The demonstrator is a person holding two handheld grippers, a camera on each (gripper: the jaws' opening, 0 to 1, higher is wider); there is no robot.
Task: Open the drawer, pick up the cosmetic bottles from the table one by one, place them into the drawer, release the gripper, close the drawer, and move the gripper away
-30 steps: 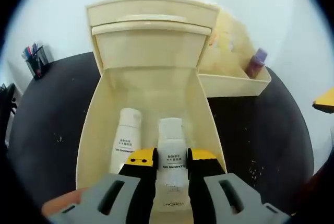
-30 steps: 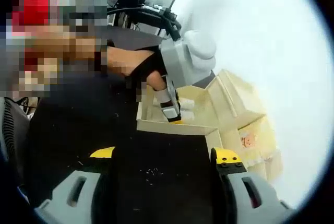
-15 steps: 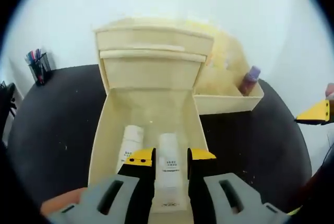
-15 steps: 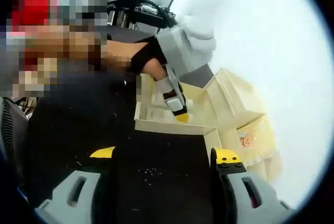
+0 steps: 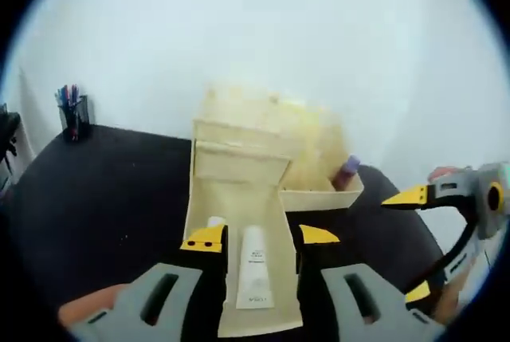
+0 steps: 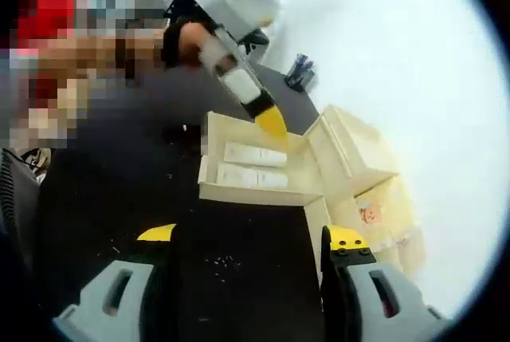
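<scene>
The cream drawer (image 5: 194, 226) stands pulled out from its cabinet (image 5: 243, 139). Two white cosmetic bottles lie side by side in it: one (image 5: 254, 269) shows between my left jaws, the other (image 5: 216, 222) peeks out beside the left jaw. My left gripper (image 5: 261, 236) hovers high above the drawer, open, with nothing held. In the right gripper view the same drawer (image 6: 255, 194) holds both bottles (image 6: 255, 155) (image 6: 250, 176), and the left gripper (image 6: 269, 119), held by a hand, hangs over it. My right gripper (image 6: 251, 236) is open above the black table, short of the drawer's front.
A cream side tray (image 5: 319, 197) with a purple-capped bottle (image 5: 346, 170) adjoins the cabinet on the right. A pen holder (image 5: 73, 112) stands at the table's far left. The right gripper (image 5: 446, 197) enters the left gripper view from the right. A white wall lies behind.
My left gripper has risen and drawn back from the drawer, jaws slightly wider, leaving the white bottle lying inside. The right gripper has stayed about where it was.
</scene>
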